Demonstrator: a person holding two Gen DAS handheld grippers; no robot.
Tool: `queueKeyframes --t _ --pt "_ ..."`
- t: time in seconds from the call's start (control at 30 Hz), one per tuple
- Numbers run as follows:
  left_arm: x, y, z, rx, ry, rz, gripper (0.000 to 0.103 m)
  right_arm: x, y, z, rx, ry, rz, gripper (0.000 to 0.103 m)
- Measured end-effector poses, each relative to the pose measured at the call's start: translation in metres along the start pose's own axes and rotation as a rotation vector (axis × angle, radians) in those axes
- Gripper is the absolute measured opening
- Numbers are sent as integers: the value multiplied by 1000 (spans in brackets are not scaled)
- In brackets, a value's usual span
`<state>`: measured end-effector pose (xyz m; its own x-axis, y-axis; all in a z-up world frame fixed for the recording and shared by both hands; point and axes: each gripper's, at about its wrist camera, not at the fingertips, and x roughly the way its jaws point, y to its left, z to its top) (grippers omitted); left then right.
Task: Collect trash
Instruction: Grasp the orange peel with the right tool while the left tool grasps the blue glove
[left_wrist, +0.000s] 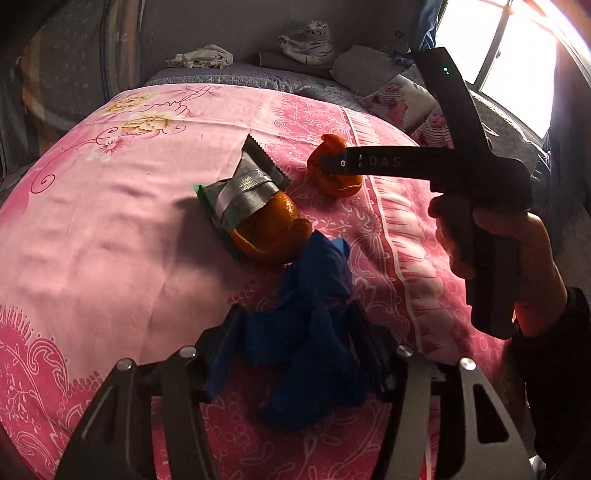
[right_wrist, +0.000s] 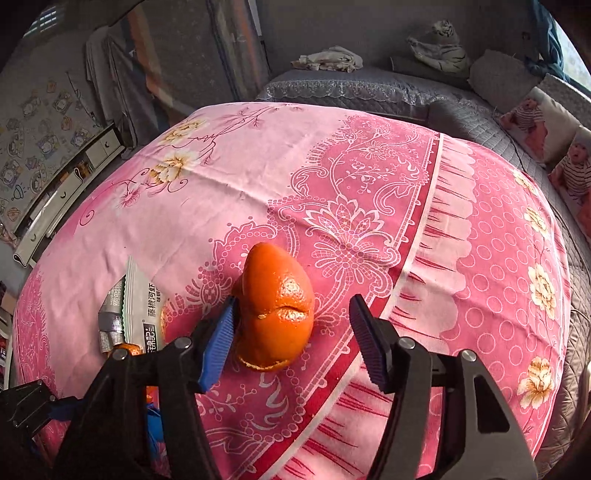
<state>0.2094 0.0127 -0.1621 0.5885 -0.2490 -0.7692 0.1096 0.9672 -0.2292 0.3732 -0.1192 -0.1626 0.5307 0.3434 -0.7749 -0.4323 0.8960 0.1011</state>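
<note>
Crumpled blue plastic bag sits pinched in the left claw, ready for trash — the right claw, half-open, straddles a curled orange peel on the pink bedsheet, gripping nothing.

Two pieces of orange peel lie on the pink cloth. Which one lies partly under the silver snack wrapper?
The larger curled orange peel beside the blue crumpled material; the silver wrapper overlaps it. The smaller peel lies apart, uncovered, at the right gripper.
</note>
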Motion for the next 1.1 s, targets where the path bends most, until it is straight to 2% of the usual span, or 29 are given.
queueKeyframes --t 0.07,0.13,0.27,0.6,0.77,1.1 --pt "1 -3 1 11 4 -10 34 3 1 -1 3 4 3 44" --pt "1 -7 1 24 5 -15 27 3 0 -2 8 5 11 35" --pt "-5 -10 -1 35 -6 -8 22 -3 2 -4 4 -4 7 27" --pt "-37 -15 -3 32 -58 -4 21 -40 -11 -16 61 -43 47 23" --pt "-55 -21 -1 39 -98 -5 21 -77 -20 -26 95 -77 104 23" --pt "-82 -54 2 82 -154 -47 21 -161 -34 -62 113 -181 126 23"
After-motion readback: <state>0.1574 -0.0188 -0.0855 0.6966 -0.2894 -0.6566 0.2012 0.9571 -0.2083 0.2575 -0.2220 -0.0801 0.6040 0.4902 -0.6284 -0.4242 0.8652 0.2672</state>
